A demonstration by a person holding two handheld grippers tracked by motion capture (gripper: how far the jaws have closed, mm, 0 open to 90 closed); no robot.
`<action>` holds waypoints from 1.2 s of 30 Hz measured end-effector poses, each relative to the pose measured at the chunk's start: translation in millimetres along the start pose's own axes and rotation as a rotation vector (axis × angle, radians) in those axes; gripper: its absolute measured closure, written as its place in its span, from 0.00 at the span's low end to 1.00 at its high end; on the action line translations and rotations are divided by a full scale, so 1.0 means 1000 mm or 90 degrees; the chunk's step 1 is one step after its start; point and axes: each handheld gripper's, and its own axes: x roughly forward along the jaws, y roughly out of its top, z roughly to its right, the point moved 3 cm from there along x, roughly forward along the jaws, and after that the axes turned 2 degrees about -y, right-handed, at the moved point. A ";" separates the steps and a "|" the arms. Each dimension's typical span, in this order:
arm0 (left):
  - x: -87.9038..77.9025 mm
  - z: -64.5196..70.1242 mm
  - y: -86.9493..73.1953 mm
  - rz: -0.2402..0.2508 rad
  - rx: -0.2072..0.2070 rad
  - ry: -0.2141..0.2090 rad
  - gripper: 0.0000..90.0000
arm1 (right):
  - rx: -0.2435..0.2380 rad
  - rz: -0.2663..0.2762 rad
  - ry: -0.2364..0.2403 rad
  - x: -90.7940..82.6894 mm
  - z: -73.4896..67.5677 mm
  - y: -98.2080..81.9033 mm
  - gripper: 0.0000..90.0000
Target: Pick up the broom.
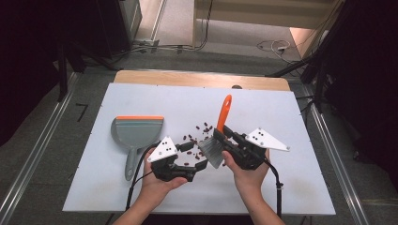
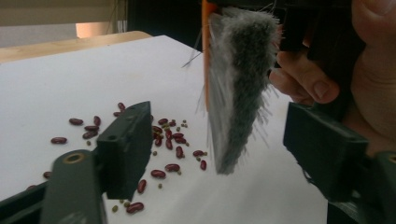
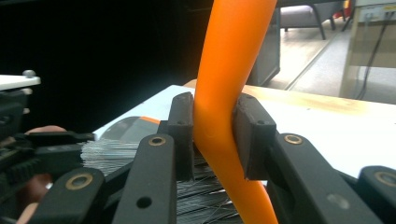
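A brush with an orange handle [image 1: 225, 110] and grey bristles [image 1: 211, 152] is lifted over the white board. My right gripper [image 1: 223, 134] is shut on the handle [image 3: 229, 93], one jaw on each side. The bristles [image 2: 238, 84] hang tip-down just above the board, in line with the gap between the jaws of my left gripper [image 2: 219, 135], which is open and holds nothing. Dark red beans [image 2: 163, 140] and smaller greenish ones are scattered on the board below and left of the bristles. The left gripper [image 1: 201, 165] sits low near the front, pointing right.
A grey dustpan [image 1: 136, 133] with an orange lip lies flat at the left of the white board [image 1: 291, 183], its handle toward me. The wooden table edge [image 1: 197, 77] runs behind the board. Cables and dark stands are on the floor beyond.
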 end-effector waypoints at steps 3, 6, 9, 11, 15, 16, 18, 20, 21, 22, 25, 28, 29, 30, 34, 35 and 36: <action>0.004 0.004 0.000 0.000 0.002 0.010 0.42 | -0.002 0.005 0.009 0.002 -0.009 -0.001 0.76; 0.007 0.006 -0.001 -0.005 -0.002 0.018 0.53 | -0.004 0.008 0.016 0.003 -0.018 -0.001 0.76; 0.009 0.008 -0.002 -0.009 0.000 0.019 0.64 | 0.002 0.012 0.025 0.003 -0.024 -0.001 0.76; 0.010 0.007 -0.002 -0.011 -0.006 0.022 0.70 | 0.005 0.011 0.030 0.004 -0.028 -0.002 0.76; 0.008 0.007 -0.003 -0.009 -0.006 0.011 0.89 | 0.012 0.012 0.029 0.005 -0.030 -0.005 0.76; 0.008 0.007 -0.003 -0.011 -0.006 0.010 0.90 | 0.015 0.009 0.030 0.005 -0.030 -0.005 0.76; 0.007 0.006 -0.003 -0.013 -0.009 0.010 0.93 | 0.017 0.005 0.035 0.007 -0.029 -0.006 0.76; 0.006 0.005 -0.004 -0.019 -0.002 0.016 0.95 | 0.017 -0.001 0.042 0.009 -0.027 -0.006 0.76; 0.006 0.004 -0.004 -0.019 0.001 0.018 0.95 | 0.015 0.000 0.046 0.009 -0.027 -0.006 0.75; 0.003 0.003 -0.003 -0.019 0.008 0.009 0.96 | 0.007 0.003 0.049 0.009 -0.027 -0.006 0.73; -0.002 0.000 -0.002 -0.013 0.007 0.006 0.96 | -0.013 0.026 0.092 0.006 -0.025 -0.002 0.54; -0.006 -0.004 0.000 -0.007 0.004 -0.003 0.96 | -0.025 0.044 0.147 -0.001 -0.020 0.005 0.45; -0.008 -0.005 0.000 -0.006 0.006 -0.010 0.96 | -0.030 0.033 0.164 -0.002 -0.017 0.006 0.42; -0.010 -0.006 0.000 -0.004 0.009 -0.018 0.96 | -0.030 0.033 0.164 -0.002 -0.017 0.006 0.42; -0.016 -0.010 0.001 0.000 0.010 -0.045 0.96 | -0.022 -0.023 0.212 -0.004 0.002 0.006 0.47; -0.018 -0.011 0.002 -0.002 0.015 -0.053 0.96 | -0.022 -0.023 0.212 -0.004 0.002 0.006 0.47; -0.019 -0.012 0.002 0.000 0.017 -0.061 0.96 | 0.001 -0.047 0.272 -0.003 0.010 0.003 0.50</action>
